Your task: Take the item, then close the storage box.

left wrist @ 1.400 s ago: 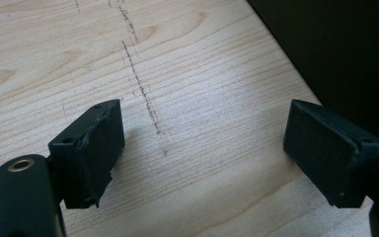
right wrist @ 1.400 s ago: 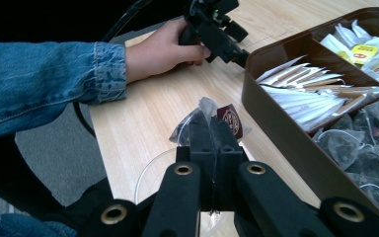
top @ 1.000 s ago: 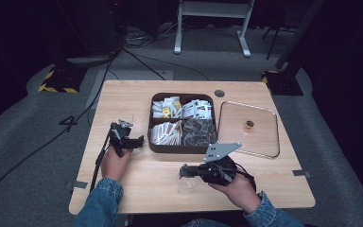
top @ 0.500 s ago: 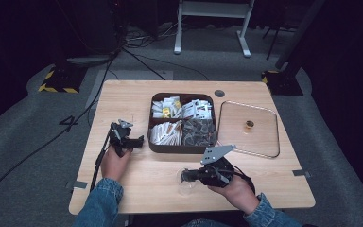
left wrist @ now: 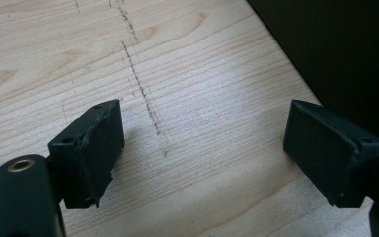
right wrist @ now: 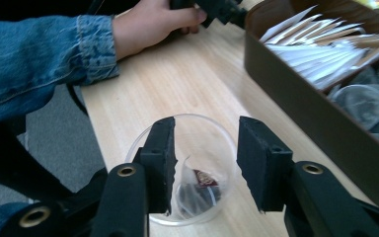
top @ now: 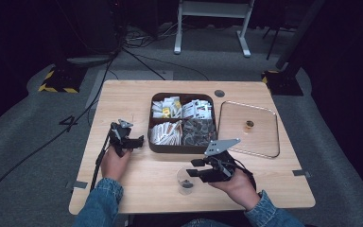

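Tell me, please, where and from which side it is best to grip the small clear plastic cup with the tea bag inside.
Grip the small clear plastic cup by its rim wall, coming from above, one jaw inside and one outside. It stands upright with its mouth open, and the pyramid tea bag lies low at the bottom, so the upper wall is free. The right gripper, jaws just opened, already hangs over it.

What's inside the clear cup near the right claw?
A tea bag with a dark tag lies at the bottom of the clear cup. The claw's fingers hide part of it.
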Tool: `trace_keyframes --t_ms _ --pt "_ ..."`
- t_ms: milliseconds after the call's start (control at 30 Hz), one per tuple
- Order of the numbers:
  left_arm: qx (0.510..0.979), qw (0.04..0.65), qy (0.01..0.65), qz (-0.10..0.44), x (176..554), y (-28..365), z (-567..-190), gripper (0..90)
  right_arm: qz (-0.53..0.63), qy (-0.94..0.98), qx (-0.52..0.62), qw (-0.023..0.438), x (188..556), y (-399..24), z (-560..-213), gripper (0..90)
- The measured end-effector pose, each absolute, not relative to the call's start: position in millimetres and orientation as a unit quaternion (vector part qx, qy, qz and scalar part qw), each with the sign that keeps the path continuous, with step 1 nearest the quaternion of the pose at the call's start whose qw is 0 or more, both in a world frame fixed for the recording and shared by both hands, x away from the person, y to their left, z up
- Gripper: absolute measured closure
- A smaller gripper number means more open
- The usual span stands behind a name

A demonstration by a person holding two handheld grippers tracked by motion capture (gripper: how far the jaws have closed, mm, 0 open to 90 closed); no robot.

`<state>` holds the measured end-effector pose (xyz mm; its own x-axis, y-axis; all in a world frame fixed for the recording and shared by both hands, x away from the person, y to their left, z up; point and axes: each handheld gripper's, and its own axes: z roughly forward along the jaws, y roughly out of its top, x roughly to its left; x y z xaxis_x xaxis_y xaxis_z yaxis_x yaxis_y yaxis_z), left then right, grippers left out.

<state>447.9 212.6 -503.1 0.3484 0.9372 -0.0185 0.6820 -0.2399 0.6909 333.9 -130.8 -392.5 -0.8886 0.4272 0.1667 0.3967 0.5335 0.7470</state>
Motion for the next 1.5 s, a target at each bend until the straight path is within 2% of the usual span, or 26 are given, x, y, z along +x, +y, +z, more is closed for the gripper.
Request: trace_keyframes --t_ms 333,533,933,1033,1500 --pt "0.760 0.311 0.533 0.206 447.8 212.6 -503.2 16.3 0.435 0.862 0.258 0.044 349.1 -140.4 -377.2 53.4" --pt "0.760 0.311 0.533 0.206 447.8 212.6 -503.1 16.3 0.442 0.851 0.275 0.076 361.0 -150.1 -367.2 47.8" --pt "0.761 0.312 0.532 0.203 446.5 212.7 -503.2 16.0 0.442 0.831 0.319 0.113 387.7 -171.5 -358.1 43.2" --pt "0.761 0.313 0.531 0.202 446.3 212.6 -503.3 15.8 0.438 0.825 0.331 0.135 396.9 -180.0 -354.7 42.0" --pt "0.761 0.312 0.531 0.202 445.7 212.6 -503.3 15.6 0.418 0.791 0.411 0.177 431.4 -223.0 -361.1 38.9"
